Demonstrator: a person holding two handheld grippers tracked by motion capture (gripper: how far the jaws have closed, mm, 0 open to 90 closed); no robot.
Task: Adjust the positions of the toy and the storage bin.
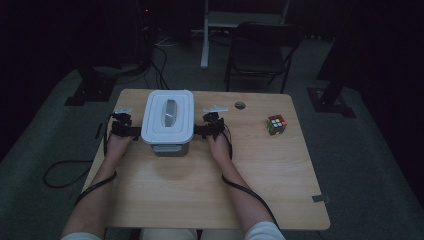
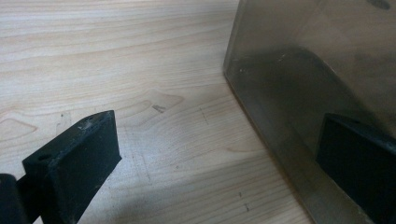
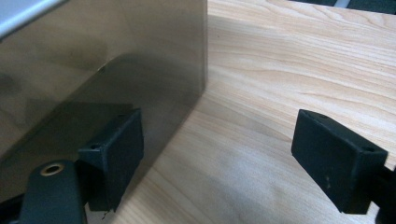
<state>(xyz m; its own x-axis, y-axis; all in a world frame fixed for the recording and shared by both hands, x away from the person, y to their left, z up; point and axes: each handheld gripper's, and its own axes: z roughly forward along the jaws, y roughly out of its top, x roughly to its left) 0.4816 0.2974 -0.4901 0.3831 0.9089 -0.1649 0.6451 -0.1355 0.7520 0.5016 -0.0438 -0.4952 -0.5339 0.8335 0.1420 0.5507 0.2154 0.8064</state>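
A translucent grey box [image 1: 170, 148] with a white lid [image 1: 167, 116] stands on the wooden table [image 1: 200, 190], toward its far left. My left gripper [image 1: 134, 132] is at the box's left side and my right gripper [image 1: 199, 131] at its right side, both pointing inward. In the left gripper view the jaws stand wide apart [image 2: 217, 123], one over bare wood, the other close against the box wall [image 2: 303, 60]. In the right gripper view the jaws [image 3: 219, 119] are also apart, the left one beside the box wall [image 3: 93, 51], with nothing between them.
A colourful puzzle cube [image 1: 276, 124] sits at the table's far right. A round cable hole [image 1: 240, 105] lies near the far edge. A dark chair [image 1: 260, 50] and cables stand on the floor beyond the table.
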